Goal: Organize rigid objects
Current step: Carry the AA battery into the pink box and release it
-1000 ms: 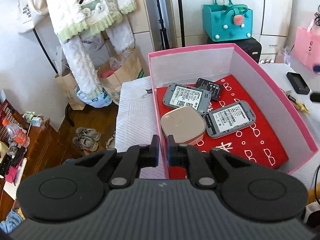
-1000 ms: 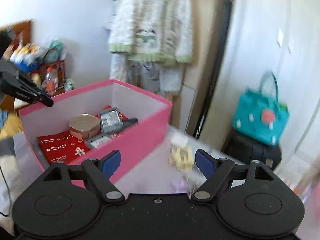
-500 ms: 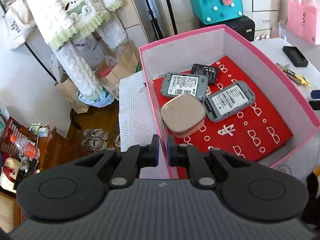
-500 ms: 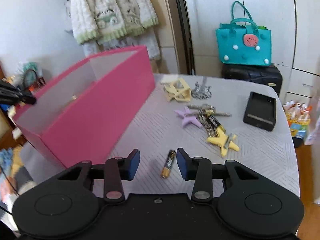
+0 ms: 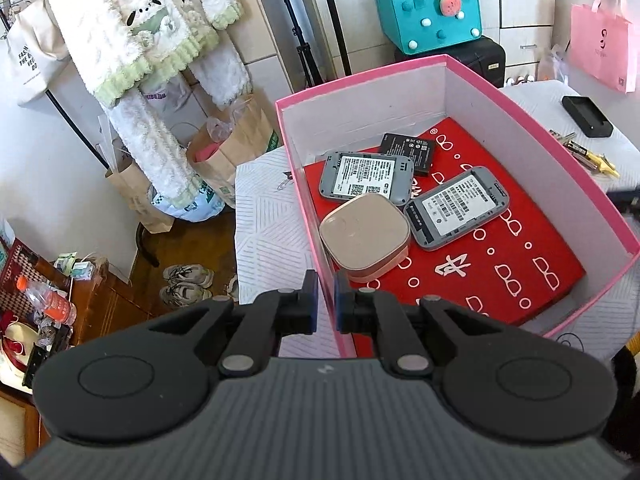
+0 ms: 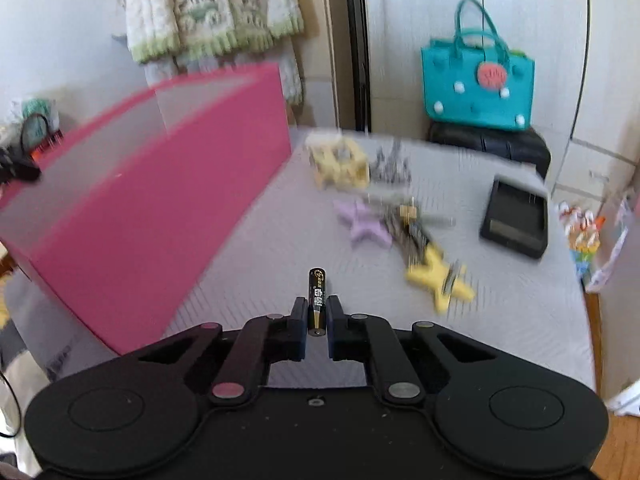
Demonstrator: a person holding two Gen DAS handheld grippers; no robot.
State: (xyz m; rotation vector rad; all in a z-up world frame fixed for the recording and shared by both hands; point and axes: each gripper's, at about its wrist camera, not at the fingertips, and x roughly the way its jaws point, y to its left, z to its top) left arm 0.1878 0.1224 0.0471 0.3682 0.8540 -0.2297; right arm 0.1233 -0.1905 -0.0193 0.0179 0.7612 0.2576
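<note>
The right gripper (image 6: 318, 322), clamped on the battery (image 6: 317, 294) pointing forward, has the pink box (image 6: 160, 200) at its left.

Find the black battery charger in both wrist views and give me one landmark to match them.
Left wrist view: the black charger lies on the table at the upper right, past the pink box.
Right wrist view: the charger lies right of centre, beyond the yellow star.
Shared landmark: the teal bag behind the table.
</note>
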